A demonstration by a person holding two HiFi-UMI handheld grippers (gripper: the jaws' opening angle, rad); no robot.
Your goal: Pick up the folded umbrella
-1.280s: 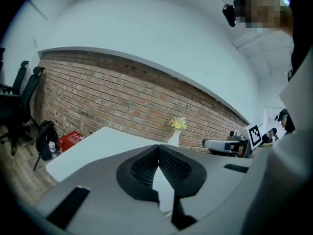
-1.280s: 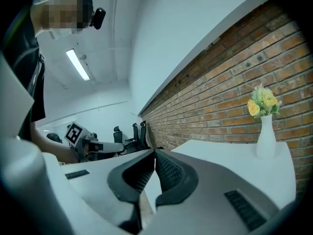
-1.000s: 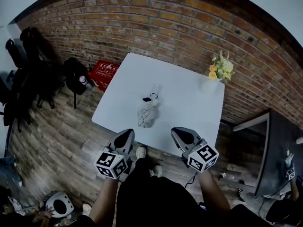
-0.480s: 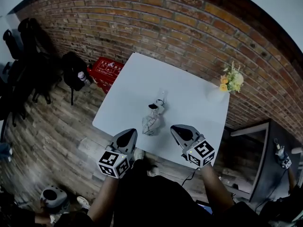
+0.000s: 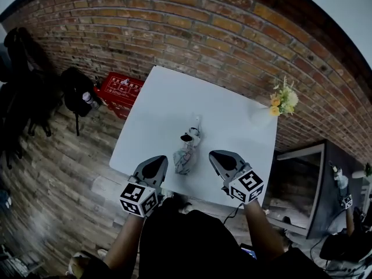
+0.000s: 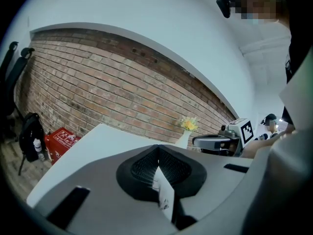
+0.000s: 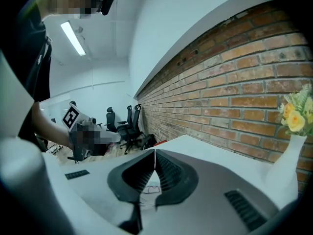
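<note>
First, spread the left tongs (image 5: pixel 154 161) and right tongs (image 5: pixel 220 156), both pressed together and empty, then close on the folded umbrella (image 5: pixel 185 156) lying between them on the table (image 5: pixel 165 95).

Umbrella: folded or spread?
Folded: the umbrella lies as a compact bundle on the white table, its canopy gathered in.
</note>
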